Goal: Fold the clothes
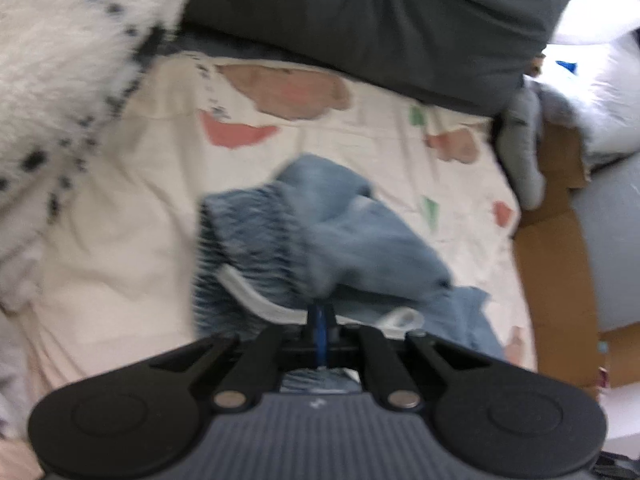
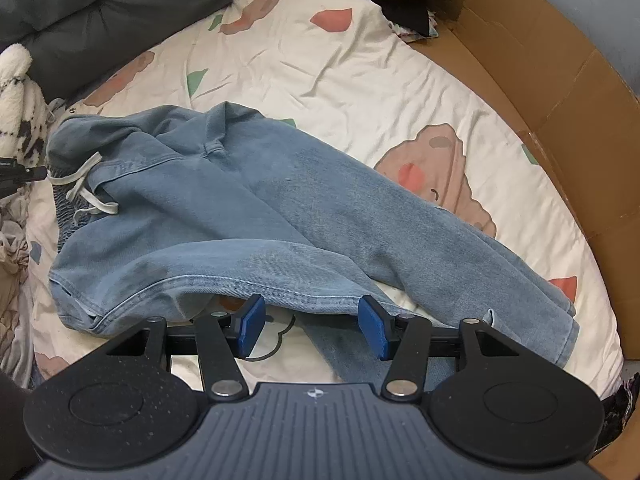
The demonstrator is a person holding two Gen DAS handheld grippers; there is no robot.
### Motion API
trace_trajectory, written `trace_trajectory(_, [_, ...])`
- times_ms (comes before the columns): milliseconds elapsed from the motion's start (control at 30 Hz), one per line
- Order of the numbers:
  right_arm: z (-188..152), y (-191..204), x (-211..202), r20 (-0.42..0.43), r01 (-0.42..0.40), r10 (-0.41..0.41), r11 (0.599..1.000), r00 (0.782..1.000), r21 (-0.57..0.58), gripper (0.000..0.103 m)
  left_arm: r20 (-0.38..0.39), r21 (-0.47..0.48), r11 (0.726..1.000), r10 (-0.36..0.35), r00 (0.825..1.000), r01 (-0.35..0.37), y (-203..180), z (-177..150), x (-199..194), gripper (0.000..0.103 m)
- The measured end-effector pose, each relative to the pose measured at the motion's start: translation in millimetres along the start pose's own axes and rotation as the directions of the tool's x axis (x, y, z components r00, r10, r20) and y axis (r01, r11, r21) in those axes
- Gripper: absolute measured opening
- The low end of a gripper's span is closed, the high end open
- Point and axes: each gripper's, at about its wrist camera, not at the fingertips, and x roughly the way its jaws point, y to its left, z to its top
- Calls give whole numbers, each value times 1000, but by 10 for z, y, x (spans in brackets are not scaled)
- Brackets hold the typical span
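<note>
One pair of light-blue jeans [image 2: 256, 200] lies loosely spread across the patterned bed sheet [image 2: 360, 80], legs trailing toward the cardboard box [image 2: 560, 80]. The left gripper [image 1: 320, 320] has its fingers closed on the gathered waistband [image 1: 248, 236]; the right gripper [image 2: 312, 326] stands with fingers wide at the near leg seam. Risk: with one end pinched, lifting may drag and bunch the denim, skewing any fold.

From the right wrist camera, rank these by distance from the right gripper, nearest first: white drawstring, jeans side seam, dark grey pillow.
Measured from the right gripper, whose jaws are open:
1. Jeans side seam, just ahead of the jaws.
2. White drawstring, at the waistband, upper left.
3. Dark grey pillow, far end of the bed, top left.
</note>
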Motion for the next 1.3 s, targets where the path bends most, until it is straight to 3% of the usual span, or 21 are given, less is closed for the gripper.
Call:
trace_trajectory(167, [-25,-35,-7,4,2,-2,1000,1000,6,59,0,-4,1000,-17,1000,17,-137,-28,-40,0])
trace_trajectory(200, [-32,-44,-12,5,3,-3,1000,1000,9,59,0,-5,1000,-20,1000,20,-165,-34,-47,6])
trace_trajectory(300, [-62,-75,-19,6,5,-5,1000,1000,17,59,-3,-25,999,-19,1000,19,-169,-47,-55,40])
trace_trajectory(533, [-107,-116,22,-3,-2,2,1000,1000,21,59,-5,-147,988,41,999,-42,213,-79,105,44])
trace_trajectory(667, [-109,-114,57,-10,-20,21,1000,1000,21,59,12,-190,981,41,999,-38,280,-72,235,40])
trace_trajectory(767, [-110,-121,77,-14,-23,23,1000,1000,21,59,3,-219,976,11,1000,-10,298,-79,312,24])
trace_trajectory(867, [-110,-130,95,-16,-24,24,999,1000,21,59,4,-193,981,36,999,-34,273,-112,270,8])
trace_trajectory(1100, [-99,-151,126,-17,-24,24,999,1000,22,59,-5,-217,976,-38,999,36,250,-173,47,2])
trace_trajectory(1300, [-92,-189,93,-1,-20,20,999,1000,31,59,-37,-175,975,-147,988,139,-177,-209,68,2])
